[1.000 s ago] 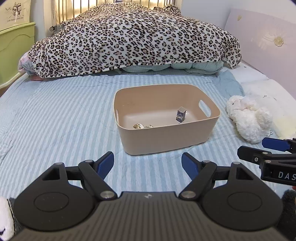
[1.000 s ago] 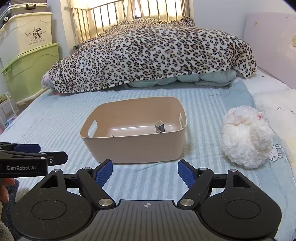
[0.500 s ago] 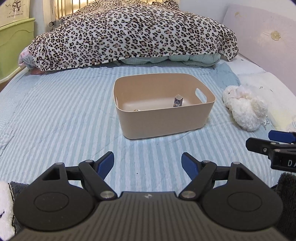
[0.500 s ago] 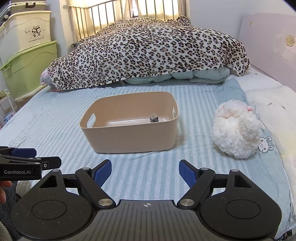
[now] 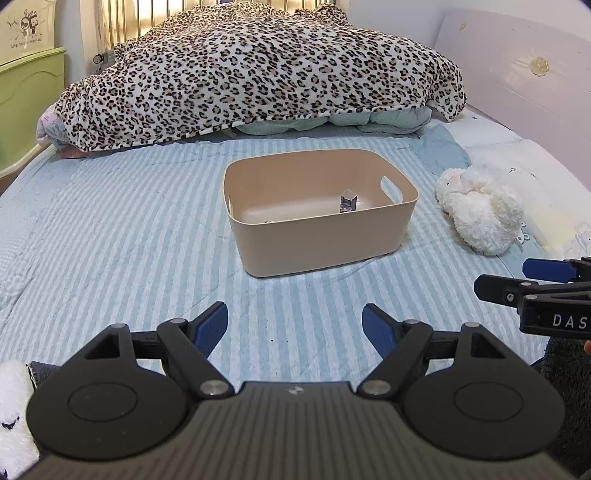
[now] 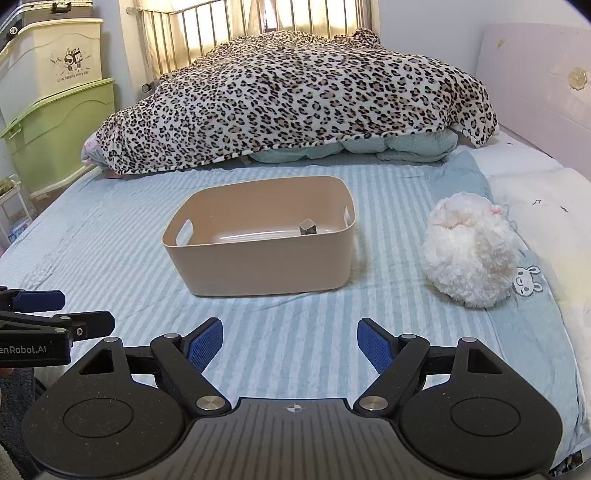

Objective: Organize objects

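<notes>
On the striped blue bed sheet point(image 5: 129, 236), seen from the left wrist, a beige plastic bin point(image 5: 325, 240) sits mid-bed with an oval handle slot in its right wall. Inside it a small box point(image 5: 348, 201) stands upright near the right end, and a small item at the near wall is mostly hidden by the rim. A fluffy white plush toy point(image 5: 480, 210) lies on the sheet to the right of the bin, apart from it. The left tool point(image 5: 295, 325) hovers low over the sheet short of the bin, its blue-padded fingers spread wide with nothing between them. The right tool point(image 5: 535, 284) juts in from the right edge. A leopard-print blanket point(image 5: 258, 70) is heaped across the far end of the bed, over pale green bedding, and a lilac headboard point(image 5: 517, 74) runs along the right.

From the right wrist, the bin point(image 6: 266, 258) stands left of centre, the small box point(image 6: 307, 226) upright near its right end. The plush toy point(image 6: 469, 251) is a rounded white mound to the bin's right, resting on the sheet point(image 6: 295, 332). The right tool point(image 6: 290, 343) is likewise wide open and empty. The left tool point(image 6: 55, 314) shows at the left edge. Green and cream storage boxes point(image 6: 55, 110) are stacked beside the bed, with metal window bars point(image 6: 240, 22) behind the blanket point(image 6: 295, 96).
</notes>
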{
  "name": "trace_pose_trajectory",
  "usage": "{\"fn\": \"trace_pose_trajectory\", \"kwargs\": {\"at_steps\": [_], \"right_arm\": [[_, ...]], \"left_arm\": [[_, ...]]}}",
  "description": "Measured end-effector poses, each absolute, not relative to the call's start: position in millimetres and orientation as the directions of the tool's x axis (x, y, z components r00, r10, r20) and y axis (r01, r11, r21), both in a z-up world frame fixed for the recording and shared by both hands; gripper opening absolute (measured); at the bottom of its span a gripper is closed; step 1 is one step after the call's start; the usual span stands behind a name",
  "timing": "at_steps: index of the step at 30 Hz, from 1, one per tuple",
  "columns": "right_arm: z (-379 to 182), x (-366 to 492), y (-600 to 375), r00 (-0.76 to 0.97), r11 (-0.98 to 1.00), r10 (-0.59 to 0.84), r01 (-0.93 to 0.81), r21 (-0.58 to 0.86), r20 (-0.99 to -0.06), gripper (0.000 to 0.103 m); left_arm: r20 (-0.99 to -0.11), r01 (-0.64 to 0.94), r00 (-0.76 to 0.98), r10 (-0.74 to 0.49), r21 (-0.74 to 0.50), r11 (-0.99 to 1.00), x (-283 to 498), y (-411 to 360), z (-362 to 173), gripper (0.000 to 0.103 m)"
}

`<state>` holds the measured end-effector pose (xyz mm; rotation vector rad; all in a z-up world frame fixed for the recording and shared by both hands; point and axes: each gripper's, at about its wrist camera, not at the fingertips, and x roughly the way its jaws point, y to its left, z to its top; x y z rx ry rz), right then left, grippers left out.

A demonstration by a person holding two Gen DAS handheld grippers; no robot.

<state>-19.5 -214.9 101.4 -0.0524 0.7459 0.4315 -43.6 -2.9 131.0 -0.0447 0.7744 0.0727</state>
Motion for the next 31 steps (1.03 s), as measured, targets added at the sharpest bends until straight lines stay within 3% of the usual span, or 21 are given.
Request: {"fn": "trace_pose_trajectory", "kwargs": {"at_steps": [31], "right_arm": [[96.4, -17.8, -222.4, 0.636, 0.909, 0.361, -0.402, 0.108, -0.682, 0.081]], "left_arm": [[-0.724, -0.116, 0.687, 0.060, -0.027, 0.993, -45.6, -5.3, 131.4, 0.080]]}}
